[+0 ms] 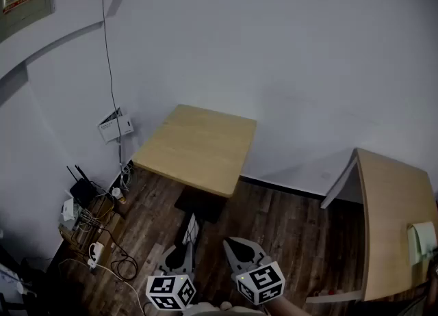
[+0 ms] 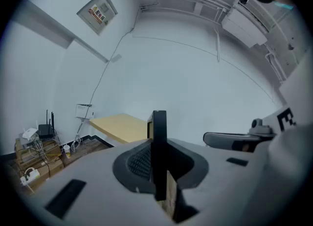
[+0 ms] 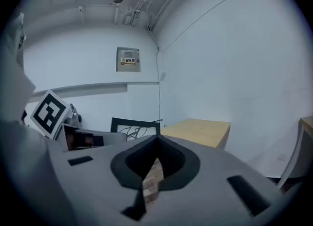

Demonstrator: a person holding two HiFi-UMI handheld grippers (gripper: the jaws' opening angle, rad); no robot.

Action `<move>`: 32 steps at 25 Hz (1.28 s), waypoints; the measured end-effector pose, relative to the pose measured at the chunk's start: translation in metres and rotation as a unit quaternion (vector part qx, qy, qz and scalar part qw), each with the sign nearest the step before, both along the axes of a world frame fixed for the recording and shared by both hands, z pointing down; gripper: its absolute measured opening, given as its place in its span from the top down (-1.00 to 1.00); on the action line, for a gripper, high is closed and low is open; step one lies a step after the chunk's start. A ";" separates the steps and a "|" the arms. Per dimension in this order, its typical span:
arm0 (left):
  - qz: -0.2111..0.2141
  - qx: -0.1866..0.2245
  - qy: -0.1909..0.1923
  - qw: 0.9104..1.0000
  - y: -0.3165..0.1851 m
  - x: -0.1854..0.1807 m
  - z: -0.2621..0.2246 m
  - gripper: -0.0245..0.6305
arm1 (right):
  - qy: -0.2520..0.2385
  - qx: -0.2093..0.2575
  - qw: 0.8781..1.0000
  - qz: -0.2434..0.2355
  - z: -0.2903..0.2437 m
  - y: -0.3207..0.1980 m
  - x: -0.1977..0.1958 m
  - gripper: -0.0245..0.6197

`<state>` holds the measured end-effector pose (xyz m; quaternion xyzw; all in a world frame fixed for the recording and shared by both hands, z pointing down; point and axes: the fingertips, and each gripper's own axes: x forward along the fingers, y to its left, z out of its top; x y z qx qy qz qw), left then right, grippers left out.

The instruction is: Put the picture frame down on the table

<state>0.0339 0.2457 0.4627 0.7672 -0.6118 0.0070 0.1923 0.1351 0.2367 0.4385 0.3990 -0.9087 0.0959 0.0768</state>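
Firmly, left gripper [image 2: 159, 169] clamps picture frame [image 2: 159, 127] edge-on; right gripper [image 3: 155, 164] closed (empty); table [image 1: 198, 147] well apart.

The head view looks steeply down from high above the worktop [image 1: 198, 147] and floor [image 1: 287, 232]. Both gripper views sit low, facing along their fingers [image 2: 88, 176] toward that same worktop.

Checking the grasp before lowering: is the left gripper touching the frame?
Touching. Left gripper view: the frame stands edge-on, clamped between the jaws of the left gripper.
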 end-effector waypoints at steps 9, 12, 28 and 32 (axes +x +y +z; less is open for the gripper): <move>-0.010 0.003 0.004 1.000 0.017 0.010 -0.001 0.80 | -0.005 -0.004 1.000 0.008 0.005 0.015 0.015 0.93; -0.012 0.004 -0.001 1.000 0.023 0.009 -0.002 0.80 | -0.012 -0.005 1.000 0.011 0.005 0.017 0.015 0.93; -0.033 -0.004 0.020 0.999 -0.024 -0.024 0.011 0.80 | -0.035 -0.016 0.999 0.024 0.014 -0.034 -0.002 0.93; -0.024 -0.002 0.024 0.999 -0.061 -0.033 0.012 0.80 | -0.032 -0.017 0.999 0.027 0.015 -0.071 -0.014 0.93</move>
